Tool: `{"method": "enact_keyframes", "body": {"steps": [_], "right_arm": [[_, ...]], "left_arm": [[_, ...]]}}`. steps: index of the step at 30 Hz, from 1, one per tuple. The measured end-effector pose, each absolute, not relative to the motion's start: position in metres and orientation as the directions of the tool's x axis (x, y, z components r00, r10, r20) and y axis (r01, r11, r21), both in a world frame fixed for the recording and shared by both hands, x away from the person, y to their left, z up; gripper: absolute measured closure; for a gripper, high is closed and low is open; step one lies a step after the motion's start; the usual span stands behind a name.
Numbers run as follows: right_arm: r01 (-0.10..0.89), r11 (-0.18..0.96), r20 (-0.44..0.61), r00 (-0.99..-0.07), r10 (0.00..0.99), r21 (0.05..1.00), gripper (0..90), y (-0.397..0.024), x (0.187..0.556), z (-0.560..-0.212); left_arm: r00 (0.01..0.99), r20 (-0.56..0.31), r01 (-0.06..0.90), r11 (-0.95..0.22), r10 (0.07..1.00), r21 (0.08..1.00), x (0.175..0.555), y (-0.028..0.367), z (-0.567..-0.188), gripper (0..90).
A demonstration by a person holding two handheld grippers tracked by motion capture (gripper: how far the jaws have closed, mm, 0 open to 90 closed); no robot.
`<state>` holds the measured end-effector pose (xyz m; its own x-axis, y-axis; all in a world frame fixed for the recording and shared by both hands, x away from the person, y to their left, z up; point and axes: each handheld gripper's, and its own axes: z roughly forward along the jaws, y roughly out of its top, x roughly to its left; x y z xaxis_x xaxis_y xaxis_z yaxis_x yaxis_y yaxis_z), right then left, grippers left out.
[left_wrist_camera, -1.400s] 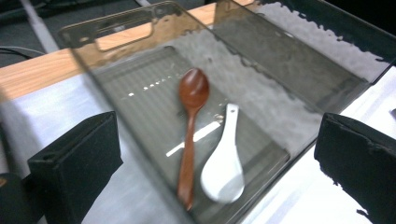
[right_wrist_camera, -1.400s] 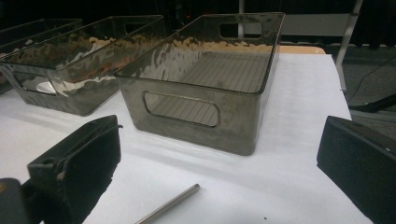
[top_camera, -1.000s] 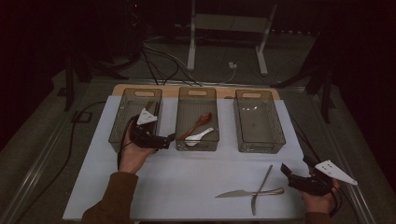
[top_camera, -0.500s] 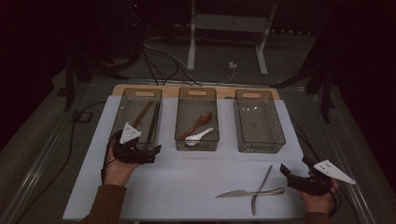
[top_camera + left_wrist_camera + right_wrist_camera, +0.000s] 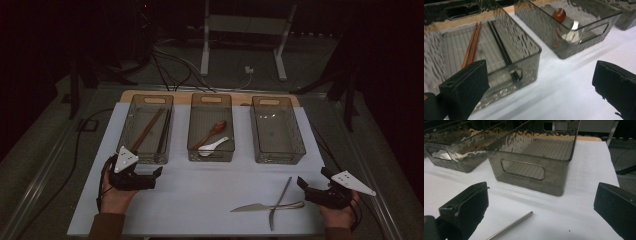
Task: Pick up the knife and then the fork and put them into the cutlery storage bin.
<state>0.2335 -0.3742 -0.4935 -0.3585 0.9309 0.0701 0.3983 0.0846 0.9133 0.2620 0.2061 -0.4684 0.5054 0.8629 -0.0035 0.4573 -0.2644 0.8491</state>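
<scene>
My left gripper [image 5: 156,176] sits low on the white table [image 5: 200,200] just in front of the left bin [image 5: 148,131], its jaws spread wide with nothing between them. In the left gripper view the tips of both jaws run off the frame. My right gripper [image 5: 302,184] rests at the table's near right corner, jaws likewise apart and empty.

Through the rippled wall of the left bin I see brown chopsticks [image 5: 471,46] beside black chopsticks [image 5: 501,47], the black pair's near ends blurred by the plastic. The middle bin [image 5: 211,129] holds a wooden spoon [image 5: 214,131] and a white spoon [image 5: 212,146]; its wall distorts both in the left gripper view. The right bin [image 5: 534,160] looks empty.

A knife [image 5: 262,207] and a crossed metal utensil [image 5: 279,200] lie just left of my right gripper; its head is too dim to name.

Since half a second ago, my left hand has drawn back toward me, away from the bin; the right has stayed put.
</scene>
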Motion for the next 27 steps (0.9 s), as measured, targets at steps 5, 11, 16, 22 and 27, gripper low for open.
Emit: {"method": "enact_keyframes", "body": {"steps": [5,11,16,22,27], "right_arm": [[0.408,0.085,0.074,-0.358,0.931,0.909,0.0,-0.372,0.233,-0.492],[0.442,0.109,0.071,-0.371,0.926,0.890,0.0,-0.365,0.236,-0.485],[0.479,0.180,0.033,-0.403,0.914,0.859,0.0,-0.357,0.235,-0.480],[0.526,0.210,0.035,-0.417,0.908,0.824,0.0,-0.348,0.235,-0.480],[0.549,0.223,0.040,-0.426,0.904,0.805,0.0,-0.340,0.238,-0.482]], "left_arm": [[0.496,0.000,0.461,-0.264,0.868,0.847,0.257,0.211,-0.471,1.7],[0.505,0.012,0.453,-0.277,0.863,0.847,0.250,0.212,-0.470,1.7],[0.511,0.011,0.454,-0.280,0.860,0.845,0.246,0.212,-0.471,1.7],[0.510,0.007,0.461,-0.280,0.860,0.842,0.245,0.213,-0.477,1.6],[0.510,0.008,0.460,-0.281,0.860,0.842,0.244,0.213,-0.478,1.7]]}}
